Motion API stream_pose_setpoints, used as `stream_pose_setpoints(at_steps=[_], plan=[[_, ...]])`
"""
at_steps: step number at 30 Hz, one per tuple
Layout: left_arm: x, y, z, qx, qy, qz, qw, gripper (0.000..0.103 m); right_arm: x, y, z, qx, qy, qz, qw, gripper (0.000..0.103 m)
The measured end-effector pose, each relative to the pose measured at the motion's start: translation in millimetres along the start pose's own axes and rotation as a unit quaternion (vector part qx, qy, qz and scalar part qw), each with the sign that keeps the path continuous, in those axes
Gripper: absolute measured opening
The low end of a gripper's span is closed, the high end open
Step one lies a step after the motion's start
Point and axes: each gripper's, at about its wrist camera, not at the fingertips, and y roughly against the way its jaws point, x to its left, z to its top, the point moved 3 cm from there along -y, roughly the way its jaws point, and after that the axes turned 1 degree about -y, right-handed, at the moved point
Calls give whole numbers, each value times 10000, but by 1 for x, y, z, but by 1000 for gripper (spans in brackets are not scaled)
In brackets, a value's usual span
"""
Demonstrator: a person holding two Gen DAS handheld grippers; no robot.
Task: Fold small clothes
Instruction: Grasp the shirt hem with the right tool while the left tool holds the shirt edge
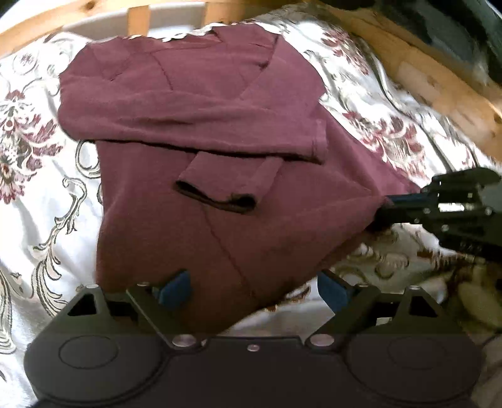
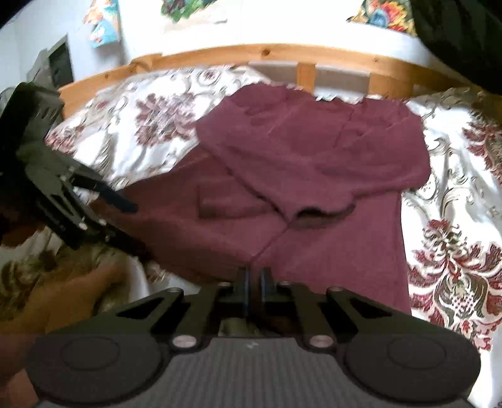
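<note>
Your left gripper (image 1: 252, 290) is standing wide, blue pads (image 1: 175, 288) spread to either side of the near hem of the maroon sweater (image 1: 188, 219); nothing is sitting between the pads and they aren't pressing on cloth. Your right gripper (image 2: 254, 279) is clamped narrow, fingers nearly together, pinching the sweater's near bottom corner; in the left wrist view you're seeing that corner pulled into a taut point at the black fingertips (image 1: 387, 207). In the right wrist view the left gripper is hanging over the sweater's other bottom corner, and a hand (image 2: 62, 295) is showing below it. The sweater is lying flat on the floral bedspread (image 1: 37, 194), roughly centred, hem toward you, collar toward the headboard side of the bed. Both sleeves are lying folded across the chest: one is crossing over the top, the other is ending lower down with its dark cuff (image 1: 216, 199) facing you. Beyond the collar the wooden bed frame (image 2: 266, 53) is running along the far edge, white wall behind it with colourful pictures (image 2: 103, 28), blurred.
</note>
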Motion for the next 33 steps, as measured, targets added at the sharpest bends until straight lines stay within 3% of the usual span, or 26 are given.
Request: stream_pose_setpoints(at_steps=[3, 6, 7, 10, 13, 16, 22, 26, 27, 30, 33], plan=[[-5, -2, -4, 94, -273, 15, 9996, 91, -3, 4, -1, 84, -60, -12, 9999, 21], [-9, -3, -5, 105, -451, 38, 9989, 92, -5, 8, 2, -117, -96, -30, 9999, 53], [-10, -3, -4, 81, -489, 26, 9988, 92, -5, 9, 3, -219, -105, -40, 9997, 56], [-12, -5, -2, 21, -510, -18, 9987, 95, -7, 6, 10, -569, -217, -207, 9979, 60], [-16, -13, 0, 112, -574, -112, 9982, 95, -10, -5, 11, -517, -310, -428, 9973, 67], [-19, -24, -2, 328, -736, 60, 9967, 95, -12, -14, 4, -299, -333, -441, 9980, 67], [-15, -21, -5, 379, -670, 49, 9970, 96, -3, -35, -12, 482, -20, -511, 9975, 68], [-11, -19, -8, 364, -641, 86, 9972, 96, -4, -23, -10, 196, -59, -590, 9980, 73], [-10, -19, -9, 356, -634, 94, 9973, 96, -5, -17, -9, 113, -50, -662, 9977, 79], [-9, -18, -11, 355, -671, 117, 9970, 97, -8, -6, -6, 130, 397, -1105, 9930, 91], [-9, -19, -10, 378, -724, 121, 9966, 98, -3, -7, -10, 480, 1514, -1521, 9755, 95]])
